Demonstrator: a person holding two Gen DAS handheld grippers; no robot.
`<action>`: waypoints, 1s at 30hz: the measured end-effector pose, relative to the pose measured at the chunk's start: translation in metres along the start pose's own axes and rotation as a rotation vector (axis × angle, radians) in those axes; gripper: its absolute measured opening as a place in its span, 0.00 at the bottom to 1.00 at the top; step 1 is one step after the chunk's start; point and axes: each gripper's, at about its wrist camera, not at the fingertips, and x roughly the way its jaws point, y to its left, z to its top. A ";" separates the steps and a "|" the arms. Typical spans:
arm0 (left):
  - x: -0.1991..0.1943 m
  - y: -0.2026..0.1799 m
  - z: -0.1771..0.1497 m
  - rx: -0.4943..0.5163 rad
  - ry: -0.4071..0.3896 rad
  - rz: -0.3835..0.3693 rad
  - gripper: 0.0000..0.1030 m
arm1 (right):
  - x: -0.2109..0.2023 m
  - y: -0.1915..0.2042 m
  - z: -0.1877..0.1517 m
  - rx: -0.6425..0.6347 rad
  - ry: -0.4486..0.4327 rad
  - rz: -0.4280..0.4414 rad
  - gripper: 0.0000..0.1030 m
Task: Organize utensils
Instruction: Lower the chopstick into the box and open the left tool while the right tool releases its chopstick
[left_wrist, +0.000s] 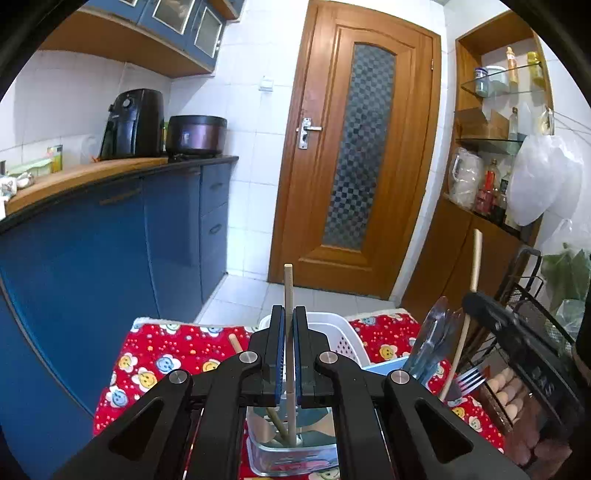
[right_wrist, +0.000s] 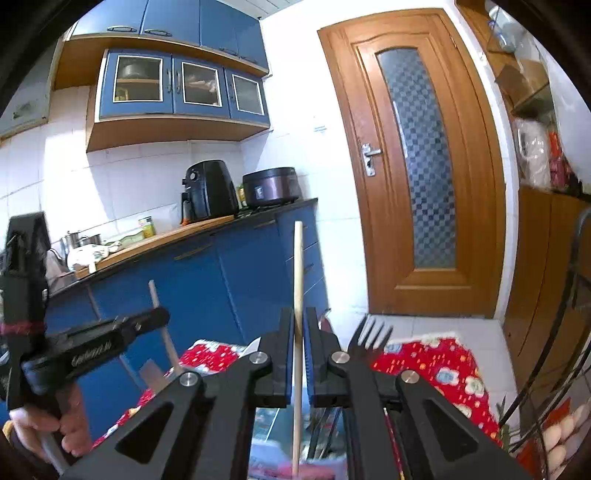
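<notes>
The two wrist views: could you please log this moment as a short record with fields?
left gripper: shut on a chopstick, upright, lower end in a clear container
right gripper: shut on a second chopstick, upright
also in container: another stick, leaning
nearby: white basket, fork
surface: red patterned cloth

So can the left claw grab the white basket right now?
Probably not yet. The left claw is shut on a chopstick standing in the clear container, so its jaws are full. The white basket sits just behind, unblocked, once the chopstick is released.
</notes>
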 end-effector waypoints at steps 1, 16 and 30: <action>0.002 0.001 -0.001 -0.003 0.003 -0.002 0.04 | 0.003 0.000 0.001 -0.003 -0.002 -0.007 0.06; 0.017 0.000 -0.010 -0.003 0.048 -0.021 0.04 | 0.017 0.001 -0.011 -0.053 0.041 -0.036 0.06; -0.007 -0.007 -0.009 -0.006 0.053 -0.037 0.29 | -0.016 0.009 -0.002 -0.022 0.029 0.021 0.33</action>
